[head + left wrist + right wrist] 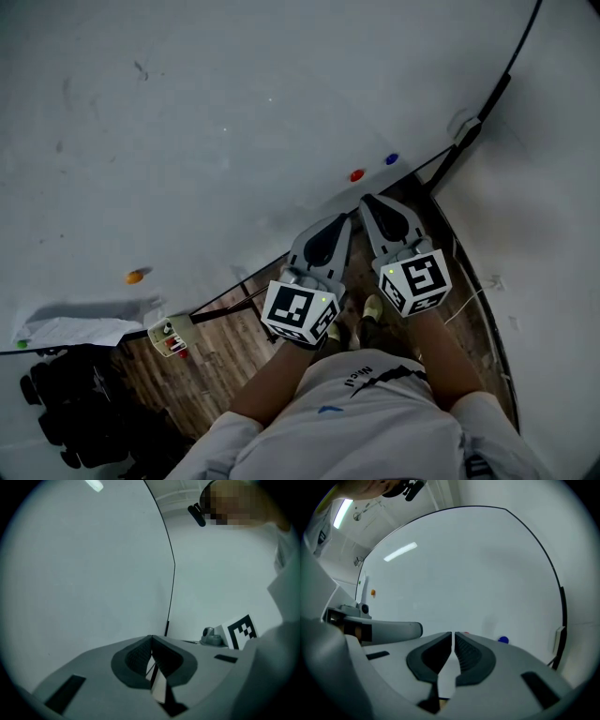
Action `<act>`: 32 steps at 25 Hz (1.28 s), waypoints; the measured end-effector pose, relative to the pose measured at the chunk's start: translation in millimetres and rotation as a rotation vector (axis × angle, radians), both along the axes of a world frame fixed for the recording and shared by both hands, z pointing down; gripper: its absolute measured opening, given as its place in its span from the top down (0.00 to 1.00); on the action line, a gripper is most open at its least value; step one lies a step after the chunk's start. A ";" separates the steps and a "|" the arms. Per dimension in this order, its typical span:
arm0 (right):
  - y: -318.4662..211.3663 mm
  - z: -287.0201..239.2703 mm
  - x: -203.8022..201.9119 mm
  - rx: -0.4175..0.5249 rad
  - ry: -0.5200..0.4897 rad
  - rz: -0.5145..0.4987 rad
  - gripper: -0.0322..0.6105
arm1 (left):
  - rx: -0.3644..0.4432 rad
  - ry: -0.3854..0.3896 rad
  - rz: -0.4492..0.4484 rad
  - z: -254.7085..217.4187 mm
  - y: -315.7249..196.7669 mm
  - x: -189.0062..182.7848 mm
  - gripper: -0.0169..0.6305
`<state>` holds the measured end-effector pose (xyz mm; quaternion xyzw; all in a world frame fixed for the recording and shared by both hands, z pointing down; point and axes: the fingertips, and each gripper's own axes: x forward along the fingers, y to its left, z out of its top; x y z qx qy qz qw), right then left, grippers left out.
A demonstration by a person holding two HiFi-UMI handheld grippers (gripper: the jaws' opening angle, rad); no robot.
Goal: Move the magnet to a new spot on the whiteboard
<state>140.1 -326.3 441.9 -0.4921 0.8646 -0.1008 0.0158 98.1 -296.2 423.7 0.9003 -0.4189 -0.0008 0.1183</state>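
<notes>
The whiteboard (234,103) fills most of the head view. Near its lower right corner sit a red magnet (357,174) and a blue magnet (392,158); an orange magnet (135,277) sits far to the left. My left gripper (343,221) and right gripper (367,200) are side by side just below the red magnet, both apart from the board, both shut with nothing between the jaws. In the right gripper view the blue magnet (503,640) shows just past the shut right gripper (453,633), with the orange magnet (372,592) far left. In the left gripper view the left gripper (152,638) points at bare whiteboard (93,573).
A small holder with markers (171,336) and a crumpled white cloth (70,330) sit at the board's lower left. A black wheeled base (75,412) stands on the wooden floor (216,366). The board's black frame (487,103) runs along the right, beside a white wall (553,216).
</notes>
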 end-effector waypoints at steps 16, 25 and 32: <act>-38.4 22.7 -2.2 -0.003 0.031 0.023 0.81 | -0.020 -0.031 -0.067 8.7 -13.4 -11.9 0.95; -45.6 24.6 -5.2 -0.012 0.025 0.038 0.75 | -0.021 -0.035 -0.073 9.1 -14.6 -15.4 0.95; -49.7 26.0 -7.1 -0.021 0.020 0.050 0.75 | -0.021 -0.037 -0.080 9.0 -14.7 -19.5 0.95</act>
